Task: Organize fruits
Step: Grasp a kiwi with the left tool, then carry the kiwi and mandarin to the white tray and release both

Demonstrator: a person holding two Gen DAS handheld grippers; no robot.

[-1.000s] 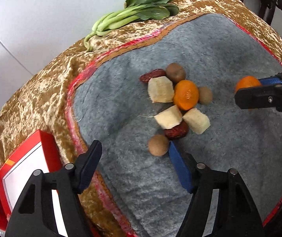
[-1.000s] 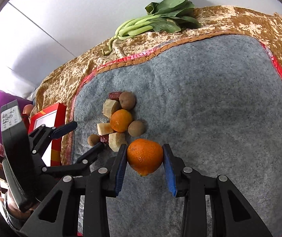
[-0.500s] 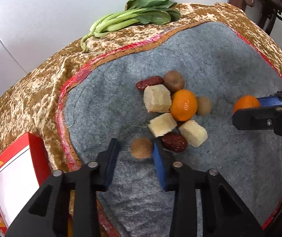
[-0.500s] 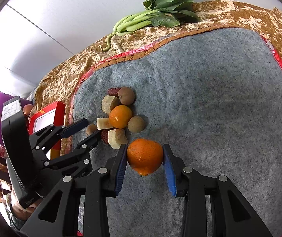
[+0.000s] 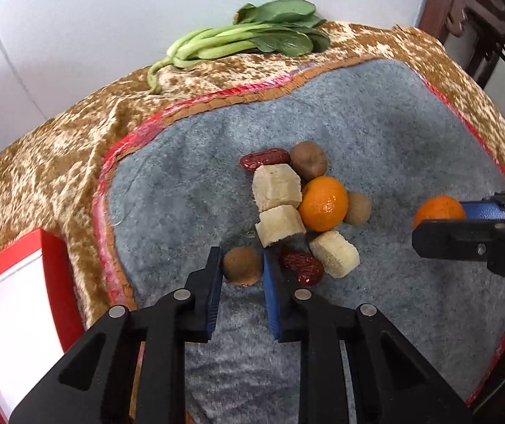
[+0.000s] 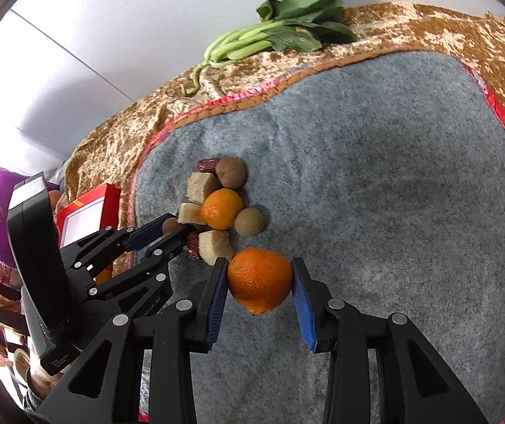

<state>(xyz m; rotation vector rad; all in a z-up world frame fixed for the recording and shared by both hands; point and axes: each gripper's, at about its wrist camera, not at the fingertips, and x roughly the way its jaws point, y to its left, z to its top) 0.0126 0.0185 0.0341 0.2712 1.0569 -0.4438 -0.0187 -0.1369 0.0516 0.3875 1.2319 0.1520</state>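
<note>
Our left claw [image 5: 241, 270] has closed in around the small brown fruit [image 5: 242, 265] at 7 o'clock of the fruit pile [image 5: 301, 208]; a second ago it stood wide open, short of it. Pads look touching, so we judge a lift can follow. Our right claw [image 6: 258, 279] still clamps the orange [image 6: 259, 279] at 4 o'clock, above the grey mat [image 6: 376, 176] on the tabletop.
</note>
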